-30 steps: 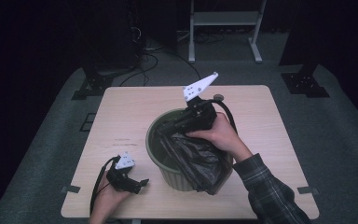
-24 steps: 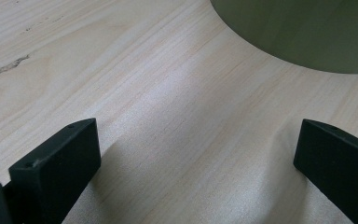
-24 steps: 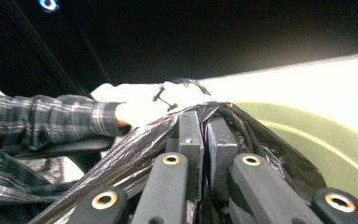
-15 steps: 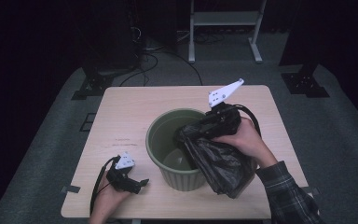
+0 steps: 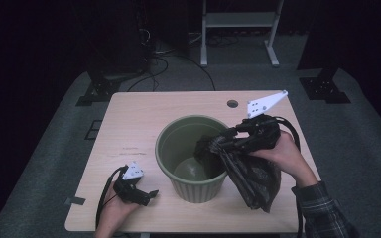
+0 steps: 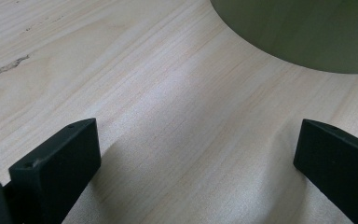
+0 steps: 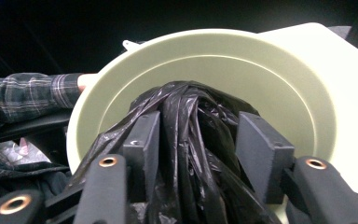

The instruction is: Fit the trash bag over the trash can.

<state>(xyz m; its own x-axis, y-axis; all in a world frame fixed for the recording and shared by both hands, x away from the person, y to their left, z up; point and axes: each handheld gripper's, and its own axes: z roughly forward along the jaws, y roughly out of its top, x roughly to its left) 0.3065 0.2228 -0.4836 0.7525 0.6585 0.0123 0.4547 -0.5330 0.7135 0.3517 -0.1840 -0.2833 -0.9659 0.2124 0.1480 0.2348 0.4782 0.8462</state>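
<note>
High view: green pot (image 5: 191,163) sits at centre of the light wood desk (image 5: 144,119). Right gripper (image 5: 238,136), right of centre, has a black plastic bag (image 5: 250,173) bunched between its fingers (image 7: 142,144); fingers have just been opening, now partly apart w/ bag between them, part of it over the pot rim, the rest hanging down outside the pot's right side. Left gripper (image 5: 151,194), lower left, rests on desk near the pot, fingers (image 6: 60,163) wide open, holding nothing.
</note>
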